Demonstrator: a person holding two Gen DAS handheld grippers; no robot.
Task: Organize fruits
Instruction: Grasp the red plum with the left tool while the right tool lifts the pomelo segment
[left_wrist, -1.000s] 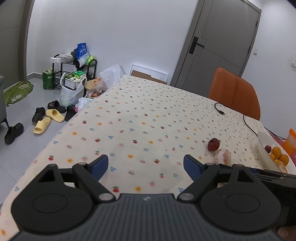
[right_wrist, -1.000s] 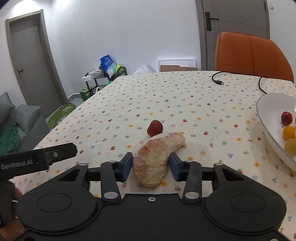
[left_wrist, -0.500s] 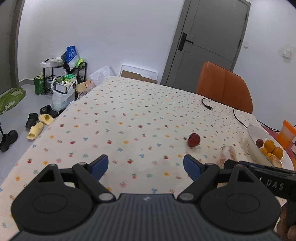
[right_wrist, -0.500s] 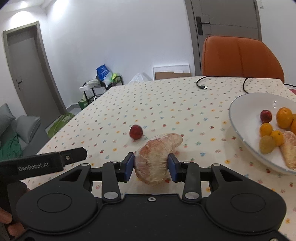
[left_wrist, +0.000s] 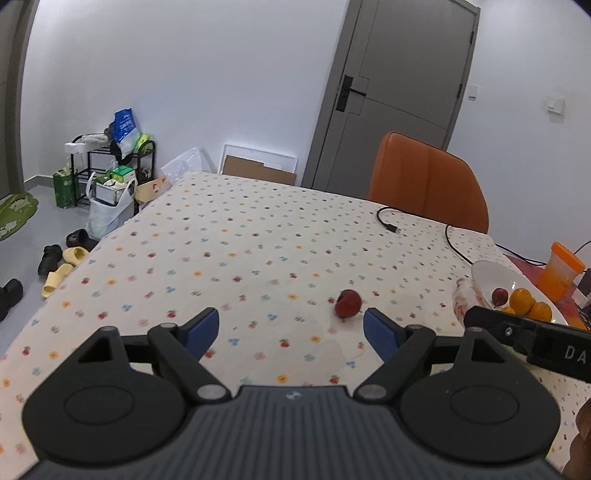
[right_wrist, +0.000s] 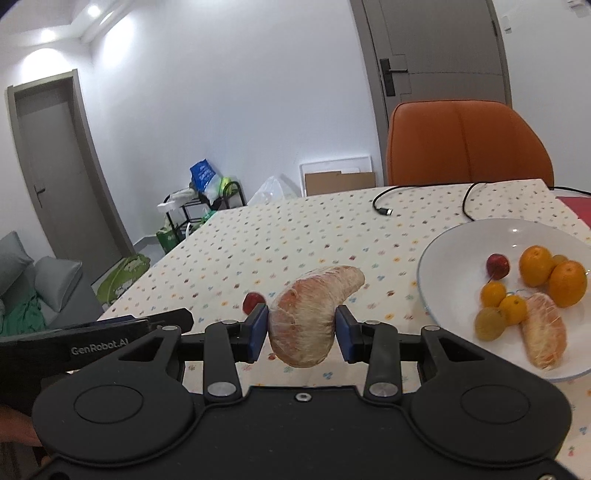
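My right gripper (right_wrist: 301, 325) is shut on a peeled pomelo segment (right_wrist: 314, 306), held above the dotted tablecloth just left of the white bowl (right_wrist: 436, 251). The bowl holds oranges (right_wrist: 535, 260), a small red fruit (right_wrist: 496, 266) and a second pomelo segment (right_wrist: 545, 338). A loose red fruit (left_wrist: 348, 302) lies on the cloth just beyond my left gripper (left_wrist: 290, 321). Its jaws are wide and closing a little, with nothing between the pads. In the left wrist view the held pomelo segment (left_wrist: 463, 301) shows against the bowl (left_wrist: 484, 271).
A black cable (left_wrist: 388, 225) lies across the far side of the table, in front of an orange chair (left_wrist: 428, 184). An orange cup (left_wrist: 561, 269) stands behind the bowl. The table's left edge drops to a floor with slippers (left_wrist: 62, 273) and a cluttered rack (left_wrist: 107, 166).
Both grippers have moved right toward the bowl. The pomelo segment has risen off the cloth in the right gripper, and more of the bowl has come into view.
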